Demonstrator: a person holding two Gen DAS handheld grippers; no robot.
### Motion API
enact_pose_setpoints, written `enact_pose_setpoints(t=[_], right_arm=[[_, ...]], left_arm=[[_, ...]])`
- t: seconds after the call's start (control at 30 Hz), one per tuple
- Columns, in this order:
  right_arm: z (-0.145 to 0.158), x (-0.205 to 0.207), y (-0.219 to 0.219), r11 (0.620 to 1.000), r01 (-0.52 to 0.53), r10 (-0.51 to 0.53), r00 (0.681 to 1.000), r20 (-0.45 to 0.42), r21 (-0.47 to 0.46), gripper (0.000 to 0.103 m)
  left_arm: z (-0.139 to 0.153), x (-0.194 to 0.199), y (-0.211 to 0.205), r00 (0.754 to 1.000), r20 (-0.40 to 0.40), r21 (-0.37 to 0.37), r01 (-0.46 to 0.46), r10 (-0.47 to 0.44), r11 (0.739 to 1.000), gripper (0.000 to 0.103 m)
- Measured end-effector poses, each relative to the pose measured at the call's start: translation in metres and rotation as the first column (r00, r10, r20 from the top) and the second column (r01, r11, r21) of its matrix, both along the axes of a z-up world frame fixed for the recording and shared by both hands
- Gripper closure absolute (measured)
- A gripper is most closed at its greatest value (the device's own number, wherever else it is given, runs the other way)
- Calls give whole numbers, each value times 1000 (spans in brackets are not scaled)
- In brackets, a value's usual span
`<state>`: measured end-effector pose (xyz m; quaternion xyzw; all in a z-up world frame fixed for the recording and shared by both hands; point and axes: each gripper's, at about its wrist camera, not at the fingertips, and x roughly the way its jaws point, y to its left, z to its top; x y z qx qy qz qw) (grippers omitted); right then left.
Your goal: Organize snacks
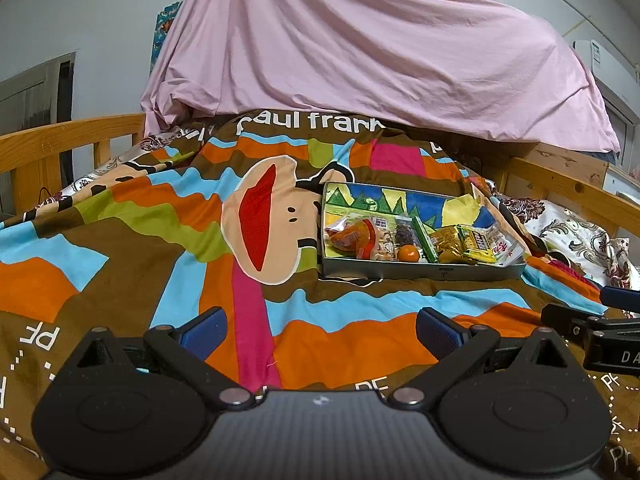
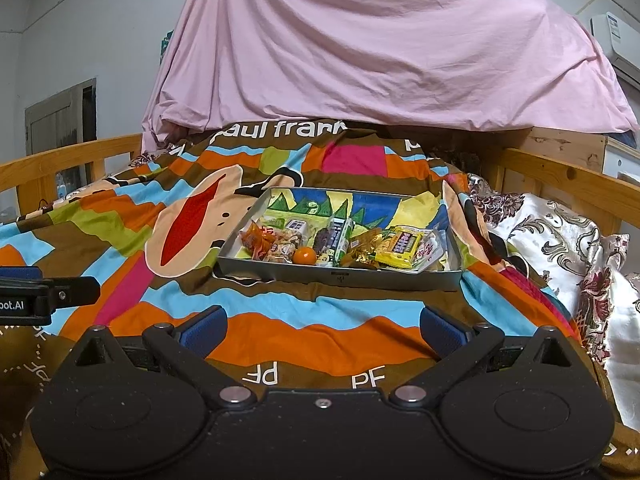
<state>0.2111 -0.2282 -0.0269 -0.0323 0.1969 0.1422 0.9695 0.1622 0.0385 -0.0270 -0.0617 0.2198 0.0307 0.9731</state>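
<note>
A grey metal tray [image 1: 420, 271] [image 2: 340, 278] with a colourful painted bottom rests on the bedspread. Its near half holds a row of snacks: an orange-red packet [image 1: 350, 236] [image 2: 256, 238], a small orange fruit [image 1: 408, 254] [image 2: 305, 256], a green and white pack [image 2: 338, 238], gold wrappers [image 1: 448, 240] [image 2: 362, 246] and a yellow packet [image 1: 478, 246] [image 2: 400, 248]. My left gripper [image 1: 320, 332] is open and empty, low over the bedspread, short of the tray. My right gripper [image 2: 322, 332] is open and empty, also short of the tray.
A bright patchwork bedspread [image 1: 160, 240] [image 2: 120, 232] covers the bed. A pink sheet [image 1: 360, 48] [image 2: 380, 40] hangs behind. Wooden rails [image 1: 60, 140] [image 2: 560, 176] run along both sides. Floral pillows [image 2: 560, 240] lie at right.
</note>
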Motion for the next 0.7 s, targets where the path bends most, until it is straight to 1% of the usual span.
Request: enact_pose_setpoints(t=[0.2, 0.3, 0.7], right_arm=[[-1, 0, 0, 1000, 3, -3, 1000, 3, -3, 1], [-2, 0, 0, 1000, 2, -2, 1000, 2, -5, 1], [-2, 0, 1, 1000, 0, 0, 1000, 0, -7, 1]], left_arm=[[0, 0, 0, 1000, -2, 1, -1, 1, 1000, 0], [0, 0, -2, 1000, -10, 20, -22, 22, 1000, 0], [0, -3, -4, 1000, -2, 68, -16, 17, 998, 0]])
